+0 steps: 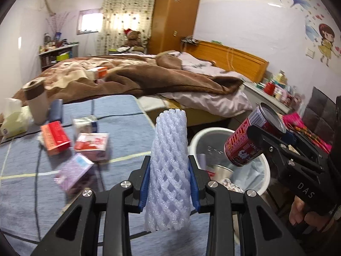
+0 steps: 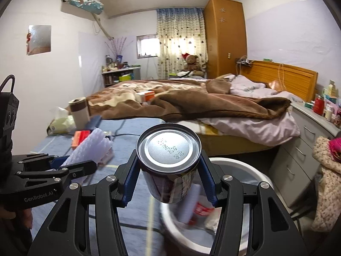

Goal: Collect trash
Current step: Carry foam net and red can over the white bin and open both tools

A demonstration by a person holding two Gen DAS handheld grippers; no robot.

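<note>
My left gripper (image 1: 169, 167) is shut on a pale lilac foam fruit net (image 1: 169, 166), which stands upright between the blue pads. The same foam net (image 2: 89, 149) and left gripper (image 2: 70, 163) show at the left of the right wrist view. My right gripper (image 2: 168, 168) is shut on a red drink can (image 2: 168, 170), its silver end facing the camera. That can (image 1: 250, 138) hangs over the white bin (image 1: 213, 134) in the left wrist view. The bin (image 2: 240, 164) holds wrappers and a liner.
A blue-clothed table (image 1: 119, 111) carries small cartons (image 1: 91, 143), a red box (image 1: 55, 138), a tissue pack (image 1: 12, 121) and a cup (image 1: 36, 104). Behind lie a bed with a brown blanket (image 1: 149, 74) and a grey dresser (image 2: 309, 140). A hand (image 1: 304, 211) grips the right tool.
</note>
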